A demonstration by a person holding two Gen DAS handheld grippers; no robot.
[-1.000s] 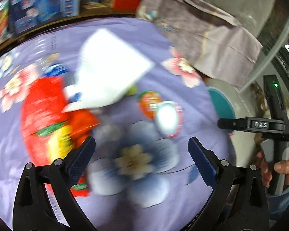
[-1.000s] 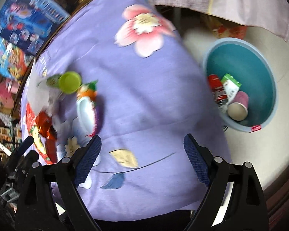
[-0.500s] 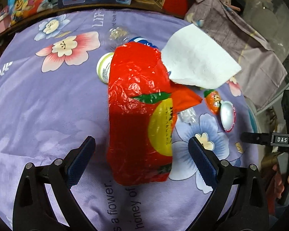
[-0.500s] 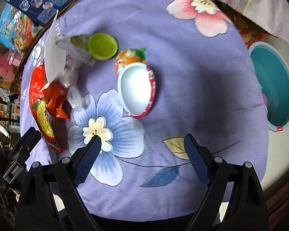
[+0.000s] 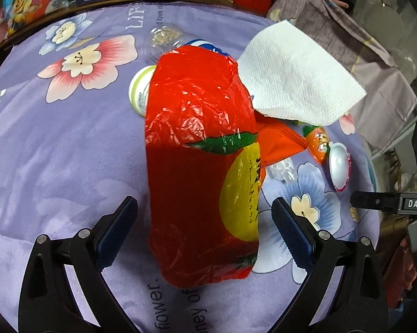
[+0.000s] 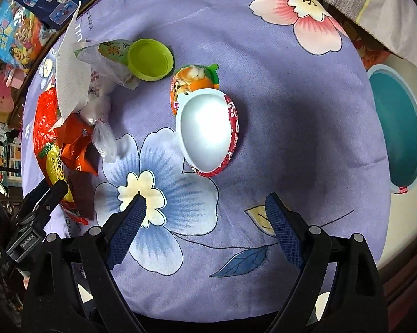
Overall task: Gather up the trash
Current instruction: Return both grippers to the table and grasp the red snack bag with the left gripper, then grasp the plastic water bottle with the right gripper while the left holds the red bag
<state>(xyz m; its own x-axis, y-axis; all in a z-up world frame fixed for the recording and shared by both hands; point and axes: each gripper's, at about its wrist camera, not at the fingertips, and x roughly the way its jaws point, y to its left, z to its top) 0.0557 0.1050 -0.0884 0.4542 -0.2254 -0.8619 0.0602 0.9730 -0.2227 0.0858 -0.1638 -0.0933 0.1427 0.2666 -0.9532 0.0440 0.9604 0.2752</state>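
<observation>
A table (image 6: 305, 116) under a purple flowered cloth carries all the litter, and a teal bin (image 6: 402, 127) stands on the floor just off its right edge in the right wrist view. Over the past second both views have swung away from that bin and settled over the rubbish, so a fresh pick looks to be starting rather than a drop. The largest piece, a red plastic bag (image 5: 197, 166) with a yellow patch, now fills the middle of the left wrist view, where a second ago it sat off to the side in blur; it lies flat toward the middle of the table. The left claw (image 5: 204, 231) hangs above the bag's near end with its jaws spread wide to either side of it, holding nothing and not pressing on it. A white paper towel (image 5: 297, 80) rests partly over the bag's far corner, which may drag along if the bag is lifted. The right claw (image 6: 205, 231) is likewise wide and empty, poised just short of a white egg-shaped half shell (image 6: 205, 133) that has come from the view's left side to its centre, nearer the table's bin-side edge. An orange wrapper (image 6: 191, 83) touches the shell's far side, with a green lid (image 6: 150, 59) just beyond.
</observation>
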